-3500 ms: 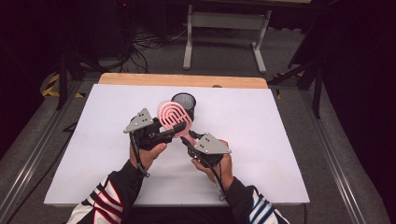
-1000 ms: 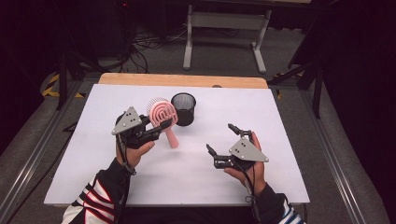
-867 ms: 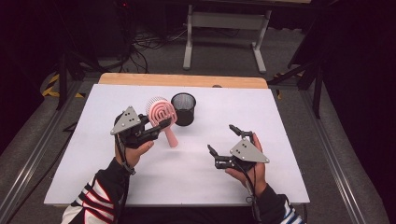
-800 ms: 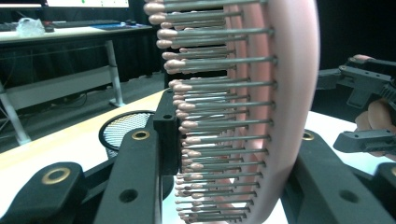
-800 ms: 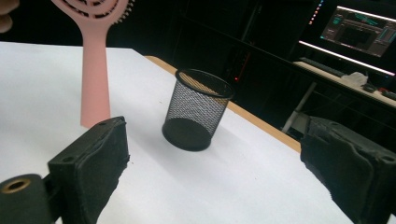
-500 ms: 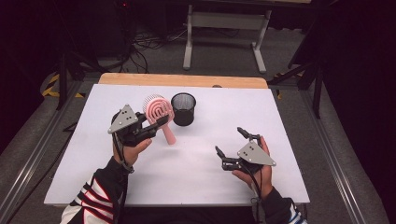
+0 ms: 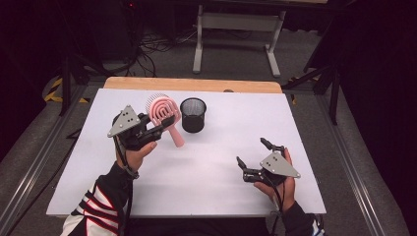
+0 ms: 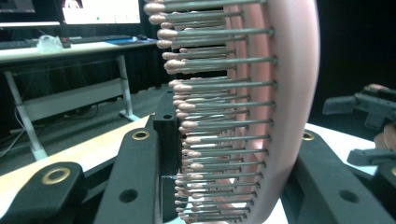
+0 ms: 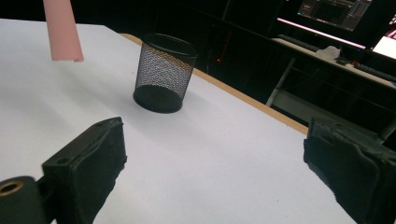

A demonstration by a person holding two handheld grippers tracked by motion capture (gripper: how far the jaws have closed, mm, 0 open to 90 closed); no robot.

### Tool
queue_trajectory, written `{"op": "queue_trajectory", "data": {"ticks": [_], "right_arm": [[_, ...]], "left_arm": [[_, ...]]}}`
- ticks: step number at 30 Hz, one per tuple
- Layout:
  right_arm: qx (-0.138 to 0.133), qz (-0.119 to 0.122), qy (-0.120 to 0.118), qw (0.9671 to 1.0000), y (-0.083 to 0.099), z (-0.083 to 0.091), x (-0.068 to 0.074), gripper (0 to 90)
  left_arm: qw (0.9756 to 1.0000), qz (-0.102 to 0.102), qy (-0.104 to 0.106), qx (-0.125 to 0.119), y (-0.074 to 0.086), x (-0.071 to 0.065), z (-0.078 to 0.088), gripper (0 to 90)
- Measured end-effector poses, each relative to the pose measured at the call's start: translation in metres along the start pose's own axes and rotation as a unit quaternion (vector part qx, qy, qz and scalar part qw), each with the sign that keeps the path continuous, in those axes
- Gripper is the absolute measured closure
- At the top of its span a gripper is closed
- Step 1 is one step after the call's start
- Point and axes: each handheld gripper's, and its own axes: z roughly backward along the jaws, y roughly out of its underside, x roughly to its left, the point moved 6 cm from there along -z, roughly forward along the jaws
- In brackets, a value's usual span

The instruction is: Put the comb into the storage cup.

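My left gripper (image 7: 160,122) is shut on the round head of a pink hairbrush (image 7: 164,111), held above the table's left half. Its handle (image 7: 176,136) slants down toward the near side. In the left gripper view the brush's bristles (image 8: 219,112) stand between the two black jaws. A black mesh cup (image 7: 193,114) stands upright just right of the brush, empty as far as I can see. My right gripper (image 7: 252,156) is open near the table's front right, with nothing between its jaws. Its view shows the mesh cup (image 9: 163,72) ahead and the tip of the brush handle (image 9: 62,29) at upper left.
The white table top (image 7: 231,132) has a wooden strip (image 7: 192,84) along its far edge. A metal stand (image 7: 236,29) and cables lie on the floor beyond. Desks with monitors (image 9: 336,11) show in the dark background.
My left gripper carried the hairbrush left and away from the right one. My right gripper let go, opened, and drew back toward the front right of the table.
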Motion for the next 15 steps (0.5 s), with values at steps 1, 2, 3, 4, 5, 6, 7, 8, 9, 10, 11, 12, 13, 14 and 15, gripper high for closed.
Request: {"op": "queue_trajectory", "data": {"ticks": [1,2,3,4,5,6,7,8,9,10,11,12,13,14,15], "right_arm": [[0.002,0.002,0.0,1.0,0.001,0.001,0.0,6.7],[0.002,0.002,-0.001,1.0,0.003,0.002,0.0,6.7],[0.002,0.002,-0.001,1.0,0.003,0.003,0.0,6.7],[0.003,0.002,-0.001,1.0,0.005,0.005,-0.001,6.7],[0.002,0.0,-0.001,1.0,0.005,0.006,-0.001,6.6],[0.002,-0.002,-0.001,1.0,0.006,0.006,-0.001,6.6],[0.003,-0.003,-0.002,1.0,0.007,0.007,-0.001,6.2],[0.006,-0.002,-0.002,1.0,0.009,0.007,-0.002,6.1],[0.006,-0.001,-0.001,1.0,0.01,0.007,-0.002,6.1],[0.007,-0.001,-0.002,1.0,0.01,0.007,-0.002,6.1],[0.008,-0.001,-0.003,1.0,0.011,0.008,-0.001,6.0],[0.006,-0.003,-0.003,1.0,0.011,0.008,-0.001,5.7],[0.006,-0.002,-0.005,1.0,0.012,0.008,0.0,5.6],[0.007,0.0,-0.005,1.0,0.013,0.008,0.0,5.6],[0.008,0.003,-0.007,0.9999,0.013,0.009,0.001,5.6]], "left_arm": [[1.0,-0.001,-0.001,0.001,-0.001,0.001,0.001,63.3],[1.0,-0.002,-0.003,0.001,-0.003,0.002,0.001,63.3],[1.0,-0.002,-0.003,0.0,-0.005,0.003,0.002,63.3],[1.0,-0.003,-0.004,-0.001,-0.006,0.004,0.002,63.3],[1.0,-0.005,-0.005,-0.001,-0.008,0.004,0.003,63.3],[1.0,-0.004,-0.004,-0.003,-0.01,0.005,0.003,63.3],[1.0,-0.004,-0.005,-0.003,-0.012,0.006,0.003,63.3],[0.9999,-0.008,-0.006,-0.003,-0.013,0.007,0.004,63.3],[0.9999,-0.008,-0.007,-0.005,-0.015,0.007,0.003,63.3],[0.9999,-0.007,-0.007,-0.005,-0.016,0.007,0.003,63.3],[0.9999,-0.008,-0.007,-0.005,-0.018,0.008,0.003,63.3],[0.9999,-0.009,-0.008,-0.006,-0.02,0.009,0.002,63.3],[0.9999,-0.01,-0.009,-0.006,-0.022,0.009,0.002,63.3],[0.9999,-0.012,-0.009,-0.008,-0.025,0.01,0.001,63.3],[0.9998,-0.013,-0.01,-0.009,-0.026,0.01,0.0,63.3]]}}
